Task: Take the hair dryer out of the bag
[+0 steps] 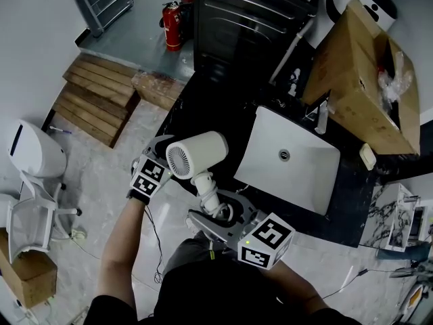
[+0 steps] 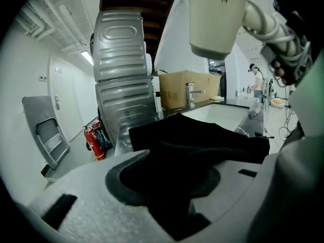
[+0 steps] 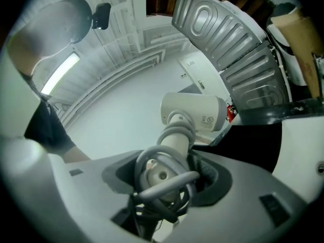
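Smooth cream hair dryer (image 1: 196, 153), limp black bag (image 2: 197, 135)

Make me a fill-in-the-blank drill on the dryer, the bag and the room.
1. The right gripper grips the dryer by its ___.
2. The bag between the left gripper's jaws is ___ in colour.
3. The extinguisher on the floor is ___ in colour.
Missing words: handle; black; red.
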A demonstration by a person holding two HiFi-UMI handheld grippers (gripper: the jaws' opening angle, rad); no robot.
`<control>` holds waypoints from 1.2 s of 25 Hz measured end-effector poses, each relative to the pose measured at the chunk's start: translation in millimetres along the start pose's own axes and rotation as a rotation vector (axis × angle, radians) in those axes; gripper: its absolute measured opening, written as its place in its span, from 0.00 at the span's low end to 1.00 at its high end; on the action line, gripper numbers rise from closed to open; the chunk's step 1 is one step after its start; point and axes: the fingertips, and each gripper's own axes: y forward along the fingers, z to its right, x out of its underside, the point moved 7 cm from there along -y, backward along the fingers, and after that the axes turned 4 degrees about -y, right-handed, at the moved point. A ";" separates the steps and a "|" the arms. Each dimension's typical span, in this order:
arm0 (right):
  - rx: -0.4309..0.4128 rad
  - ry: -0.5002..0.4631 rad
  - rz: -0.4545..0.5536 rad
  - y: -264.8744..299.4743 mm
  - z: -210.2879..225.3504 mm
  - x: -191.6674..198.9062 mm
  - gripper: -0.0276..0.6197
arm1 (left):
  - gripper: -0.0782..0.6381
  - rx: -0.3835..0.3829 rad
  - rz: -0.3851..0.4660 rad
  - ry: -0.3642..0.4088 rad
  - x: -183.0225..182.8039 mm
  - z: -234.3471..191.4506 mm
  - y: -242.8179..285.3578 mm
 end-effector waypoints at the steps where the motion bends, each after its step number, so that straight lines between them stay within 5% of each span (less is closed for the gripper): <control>1: 0.019 -0.002 -0.002 -1.6 5.0 -0.2 0.44 | 0.33 0.018 -0.003 -0.010 1.9 1.7 -2.9; 14: 0.184 -0.042 -0.001 -15.1 52.0 -9.1 0.44 | 0.46 0.109 0.042 -0.136 15.9 11.7 -66.4; 22: 0.216 -0.050 0.035 -21.9 69.5 -26.2 0.44 | 0.44 -0.011 0.195 -0.152 -19.0 13.5 -105.0; 30: 0.254 -0.089 0.089 -32.0 87.1 -56.9 0.44 | 0.19 -0.201 0.389 -0.181 -52.8 16.6 -144.0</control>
